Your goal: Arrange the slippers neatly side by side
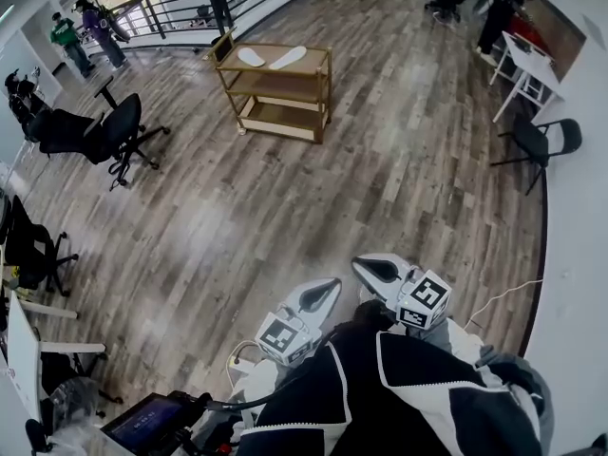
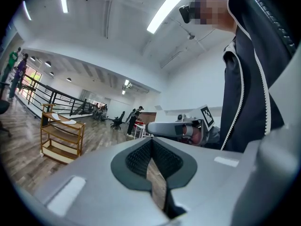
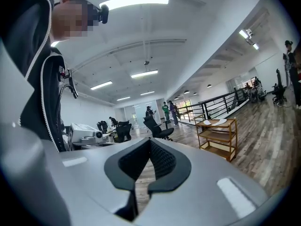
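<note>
Two white slippers (image 1: pixel 251 57) (image 1: pixel 288 58) lie on the top shelf of a wooden cart (image 1: pixel 281 87) far across the room, splayed apart at an angle. The cart also shows small in the left gripper view (image 2: pixel 61 136) and the right gripper view (image 3: pixel 217 136). Both grippers are held close to the person's body, far from the cart. My left gripper (image 1: pixel 323 295) is shut with nothing between its jaws. My right gripper (image 1: pixel 375 270) is likewise shut and empty. In each gripper view the dark pads (image 2: pixel 151 160) (image 3: pixel 149 161) meet at the tip.
A black office chair (image 1: pixel 95 136) stands left of the cart on the wood floor. Another black chair (image 1: pixel 539 142) and a white table (image 1: pixel 530 69) are at the right. A railing (image 1: pixel 199 3) runs behind the cart. People stand at the far left (image 1: pixel 68 41).
</note>
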{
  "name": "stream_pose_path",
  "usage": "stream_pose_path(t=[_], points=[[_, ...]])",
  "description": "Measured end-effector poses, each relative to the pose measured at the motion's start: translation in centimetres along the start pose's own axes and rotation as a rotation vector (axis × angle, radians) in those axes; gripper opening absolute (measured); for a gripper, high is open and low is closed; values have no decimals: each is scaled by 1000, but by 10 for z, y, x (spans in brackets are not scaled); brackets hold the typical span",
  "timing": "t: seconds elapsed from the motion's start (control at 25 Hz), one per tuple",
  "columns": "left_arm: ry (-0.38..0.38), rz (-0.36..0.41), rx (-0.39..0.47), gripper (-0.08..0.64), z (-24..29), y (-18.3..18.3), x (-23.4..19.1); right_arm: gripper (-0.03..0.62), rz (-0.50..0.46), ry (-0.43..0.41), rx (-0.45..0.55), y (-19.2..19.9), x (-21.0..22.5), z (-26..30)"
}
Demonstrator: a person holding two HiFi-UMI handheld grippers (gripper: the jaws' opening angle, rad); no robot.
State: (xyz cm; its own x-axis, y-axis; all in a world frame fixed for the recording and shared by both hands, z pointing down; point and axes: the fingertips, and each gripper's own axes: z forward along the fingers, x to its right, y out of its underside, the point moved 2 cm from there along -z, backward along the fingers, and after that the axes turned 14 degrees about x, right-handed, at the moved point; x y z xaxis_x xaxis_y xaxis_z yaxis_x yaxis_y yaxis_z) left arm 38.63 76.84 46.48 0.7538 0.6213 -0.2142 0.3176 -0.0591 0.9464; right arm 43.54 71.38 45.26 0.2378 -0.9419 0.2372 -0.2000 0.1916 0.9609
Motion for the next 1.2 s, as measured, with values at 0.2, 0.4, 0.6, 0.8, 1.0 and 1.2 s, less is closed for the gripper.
stream_pose_path(t=[0.2, 0.4, 0.6, 0.8, 1.0, 1.2], points=[[-33, -5, -4, 8, 21, 6, -26, 5, 19, -37, -18, 5, 32, 24], [-102, 3, -1, 8, 55, 1, -70, 5, 18, -133, -36, 0, 75, 61], [-133, 12, -3, 8, 107, -1, -106, 5, -14, -204, -67, -9, 125, 83], [-132, 23, -9, 8, 157, 2, -136, 5, 4, -207, -60, -21, 182, 90], [-126, 33, 6, 8, 197, 4, -160, 5, -6, -209, -56, -32, 226, 93], [-128, 52, -1, 8, 217, 3, -175, 5, -2, -223, -29, -39, 246, 98]])
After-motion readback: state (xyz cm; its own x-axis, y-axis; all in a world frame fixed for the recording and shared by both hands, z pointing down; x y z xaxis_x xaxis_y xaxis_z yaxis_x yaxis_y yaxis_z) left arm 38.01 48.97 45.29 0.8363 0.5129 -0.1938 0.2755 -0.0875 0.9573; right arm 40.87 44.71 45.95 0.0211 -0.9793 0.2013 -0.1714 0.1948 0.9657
